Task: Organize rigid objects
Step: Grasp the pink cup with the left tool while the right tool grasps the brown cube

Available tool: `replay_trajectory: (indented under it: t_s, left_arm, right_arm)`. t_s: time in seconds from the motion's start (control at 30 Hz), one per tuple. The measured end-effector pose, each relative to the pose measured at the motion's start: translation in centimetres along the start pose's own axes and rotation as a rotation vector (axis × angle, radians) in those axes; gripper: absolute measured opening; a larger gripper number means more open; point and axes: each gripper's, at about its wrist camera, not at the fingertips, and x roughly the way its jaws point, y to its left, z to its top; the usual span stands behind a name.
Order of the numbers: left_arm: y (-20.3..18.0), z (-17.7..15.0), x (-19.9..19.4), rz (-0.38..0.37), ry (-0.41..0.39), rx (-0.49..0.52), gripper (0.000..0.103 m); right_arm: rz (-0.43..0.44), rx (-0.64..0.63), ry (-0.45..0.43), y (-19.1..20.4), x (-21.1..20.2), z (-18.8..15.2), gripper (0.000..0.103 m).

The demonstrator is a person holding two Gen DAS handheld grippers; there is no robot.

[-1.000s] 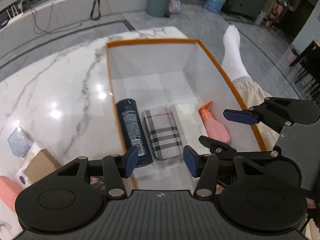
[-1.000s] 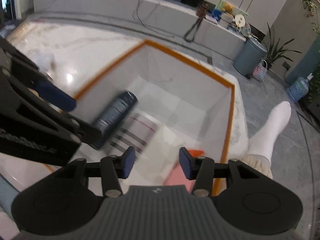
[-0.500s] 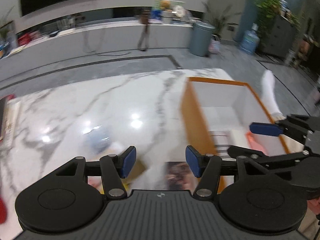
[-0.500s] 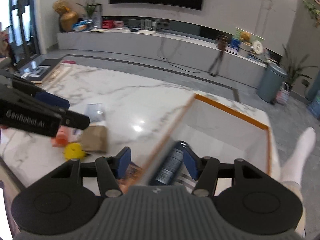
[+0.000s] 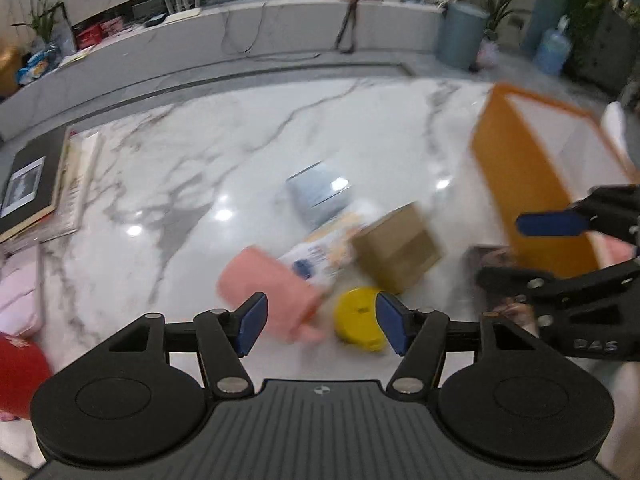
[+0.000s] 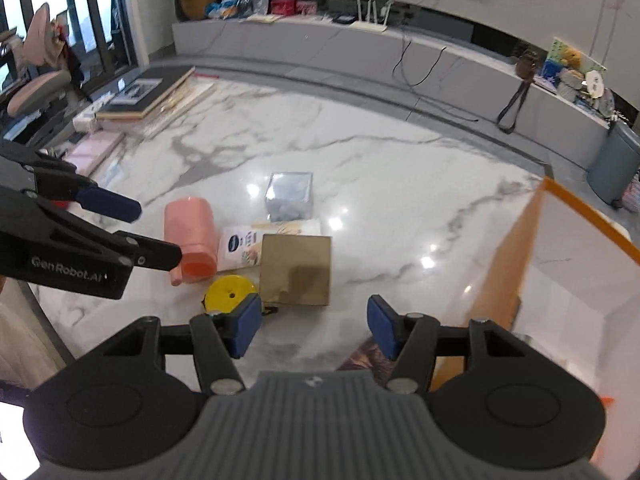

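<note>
Both of your hands swing away from the orange box (image 5: 532, 200) and over to the loose things on the marble table (image 5: 240, 140).

From the left wrist, a second ago you looked straight down into the box, with the dark bottle, the checked pouch and the pink bottle lying in it. Now the box sits off to the right, blurry, and the pile is in front of you. Your left gripper (image 5: 318, 322) holds nothing and its jaws are opening. The pink cup (image 5: 272, 280) lies on its side just past them, and the yellow round thing (image 5: 358, 316) shows between the tips. The brown box (image 5: 396, 248) and the white packet (image 5: 320, 252) sit behind, touching each other.

From the right wrist, a second ago you also looked into the box. Now only its orange edge shows at the right. Your right gripper (image 6: 314, 326) is empty too, jaws opening, over bare table near the brown box. A clear box (image 6: 289, 196) sits further back.

So I think you are done dropping things in and are going for the next ones
</note>
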Motion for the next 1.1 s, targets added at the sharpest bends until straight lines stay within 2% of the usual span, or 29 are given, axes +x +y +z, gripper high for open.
replay_trajectory:
  t_s: [0.03,0.1,0.17,0.3,0.47,0.57,0.67,0.73,0.77,0.83,0.9,0.97,1.1]
  left_arm:
    - [0.7,0.0,0.6,0.016,0.007,-0.038,0.083]
    - [2.3,-0.2,1.2,0.016,0.011,-0.12,0.089]
    - [3.4,0.0,2.3,0.005,0.022,-0.195,0.089]
    - [5.0,0.5,4.2,0.032,0.06,-0.356,0.089]
    - [5.9,0.9,6.1,0.049,0.103,-0.462,0.089]
    - [6.1,1.0,7.3,0.051,0.131,-0.469,0.089]
    - [6.3,1.1,8.4,0.036,0.158,-0.495,0.089]
    - [6.2,1.0,8.9,0.033,0.173,-0.504,0.081]
    - [6.2,0.9,9.2,0.032,0.181,-0.502,0.079]
    - [6.3,0.6,9.4,0.003,0.191,-0.493,0.067]
    - [6.2,0.3,9.4,-0.012,0.215,-0.453,0.063]
    - [5.8,0.1,9.1,0.002,0.229,-0.387,0.063]
    - [5.5,-1.1,8.3,-0.036,0.301,-0.273,0.063]
  right_arm:
    - [-0.001,-0.004,0.007,0.2,0.7,0.2,0.068]
    - [0.001,-0.001,0.019,0.4,2.0,0.5,0.071]
    - [0.001,0.003,0.036,0.6,3.3,0.8,0.074]
    - [-0.007,-0.001,0.052,1.0,5.4,1.7,0.081]
    - [-0.012,-0.02,0.072,1.5,8.0,2.5,0.084]
    - [-0.012,-0.029,0.086,1.5,9.4,2.8,0.083]
    - [0.007,-0.021,0.097,1.5,10.3,3.0,0.076]
    - [0.009,-0.024,0.104,1.6,10.7,2.9,0.064]
    - [0.008,-0.025,0.109,1.6,10.9,2.8,0.061]
    - [0.009,-0.027,0.107,1.5,10.8,2.6,0.06]
    - [0.016,-0.028,0.111,1.4,10.6,2.3,0.059]
    - [0.022,-0.038,0.122,1.4,10.1,1.9,0.059]
    - [0.019,-0.063,0.164,1.8,8.9,0.6,0.059]
